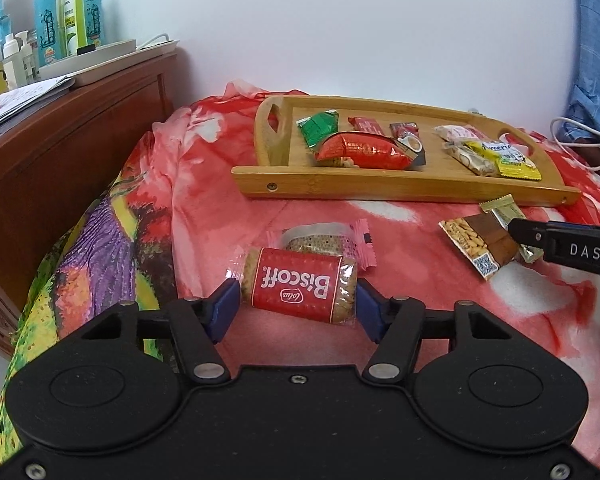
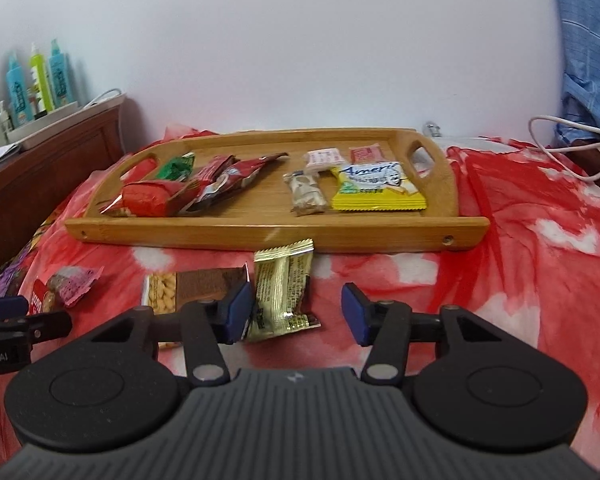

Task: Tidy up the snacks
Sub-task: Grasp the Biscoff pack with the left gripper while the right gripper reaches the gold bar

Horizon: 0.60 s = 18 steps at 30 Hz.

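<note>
My left gripper (image 1: pixel 298 304) has its blue pads on both ends of a red Biscoff biscuit pack (image 1: pixel 300 284), low over the red bedspread. A pink-wrapped snack (image 1: pixel 320 240) lies just behind it. My right gripper (image 2: pixel 296 312) is open around a gold-wrapped snack (image 2: pixel 282 292); its left pad touches the wrapper. A brown peanut bar (image 2: pixel 192 286) lies to its left. The wooden tray (image 2: pixel 276 230) beyond holds red, green, white and yellow snack packs. The tray also shows in the left wrist view (image 1: pixel 380 188).
A wooden headboard (image 1: pixel 60 152) with spray bottles (image 1: pixel 70 16) and papers on its shelf stands at the left. A white cable (image 2: pixel 572 144) and blue cloth lie at the right. A white wall is behind the tray.
</note>
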Motion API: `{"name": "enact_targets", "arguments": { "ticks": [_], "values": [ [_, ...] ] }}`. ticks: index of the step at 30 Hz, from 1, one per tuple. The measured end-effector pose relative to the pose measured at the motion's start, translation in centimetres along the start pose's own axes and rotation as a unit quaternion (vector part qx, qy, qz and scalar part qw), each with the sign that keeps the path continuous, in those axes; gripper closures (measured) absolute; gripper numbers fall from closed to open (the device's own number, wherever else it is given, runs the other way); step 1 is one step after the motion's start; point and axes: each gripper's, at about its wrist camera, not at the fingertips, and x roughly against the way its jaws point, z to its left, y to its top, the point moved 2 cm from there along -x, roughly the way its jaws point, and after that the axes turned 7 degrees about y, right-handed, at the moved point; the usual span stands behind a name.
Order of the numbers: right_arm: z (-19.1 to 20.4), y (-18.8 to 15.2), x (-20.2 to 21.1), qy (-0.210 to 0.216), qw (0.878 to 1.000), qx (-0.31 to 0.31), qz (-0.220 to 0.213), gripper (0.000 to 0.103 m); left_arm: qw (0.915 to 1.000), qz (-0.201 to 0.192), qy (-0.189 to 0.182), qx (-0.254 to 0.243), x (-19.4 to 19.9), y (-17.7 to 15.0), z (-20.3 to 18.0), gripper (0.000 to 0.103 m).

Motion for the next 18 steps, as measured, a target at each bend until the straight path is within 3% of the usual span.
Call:
{"name": "enact_targets", "arguments": {
  "ticks": [11, 15, 18],
  "values": [
    [-0.3, 0.1, 0.0, 0.016, 1.000, -0.015, -0.005, 0.043, 1.0000, 0.000, 0.002, -0.003, -0.1, 0.1, -0.1, 0.044],
    [-0.7, 0.3, 0.4, -0.001, 0.999, -0.025, -0.023, 0.043, 1.0000, 0.000, 0.002, -0.004, 0.0, 0.1, -0.2, 0.043],
    [-1.0, 0.1, -0.1, -0.010, 1.000, -0.029, -0.008, 0.042, 1.0000, 0.002, 0.003, -0.006, -0.2, 0.0, -0.2, 0.042]
  ]
}}
